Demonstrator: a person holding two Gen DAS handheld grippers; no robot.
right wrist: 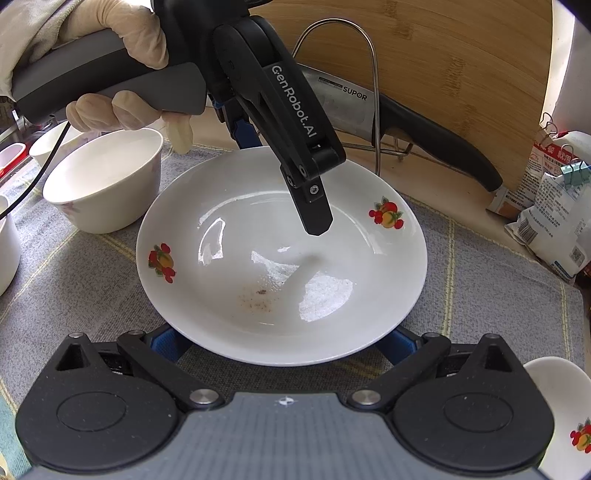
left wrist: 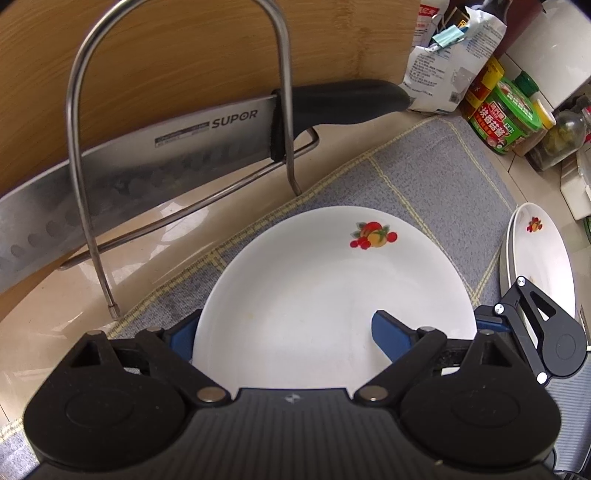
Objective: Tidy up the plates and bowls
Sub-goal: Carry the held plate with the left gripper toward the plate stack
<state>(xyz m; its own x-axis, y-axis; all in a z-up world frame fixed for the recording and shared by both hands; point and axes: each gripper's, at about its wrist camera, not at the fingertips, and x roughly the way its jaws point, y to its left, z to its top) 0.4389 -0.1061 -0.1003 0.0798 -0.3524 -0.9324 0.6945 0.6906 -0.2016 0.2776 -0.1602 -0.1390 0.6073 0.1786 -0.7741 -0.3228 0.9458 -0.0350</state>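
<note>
A white plate (left wrist: 314,280) (right wrist: 280,258) with red fruit prints and a few brown crumbs lies on a grey checked mat (right wrist: 480,302). My left gripper (left wrist: 284,328) (right wrist: 282,184) comes down over its far rim. One finger hangs just above the inside of the plate and the other stands outside the rim. The pads do not press on it. My right gripper (right wrist: 282,347) is open, with its blue fingertips hidden under the plate's near rim. A white bowl (right wrist: 107,177) stands left of the plate. Stacked plates (left wrist: 543,258) lie to the right.
A steel rack (left wrist: 85,147) holds a cleaver (left wrist: 129,162) in front of an upright wooden board (left wrist: 184,48). Bags, jars and bottles (left wrist: 509,110) crowd the back right. Another bowl (right wrist: 569,417) sits near right. A gloved hand (right wrist: 122,33) holds the left gripper.
</note>
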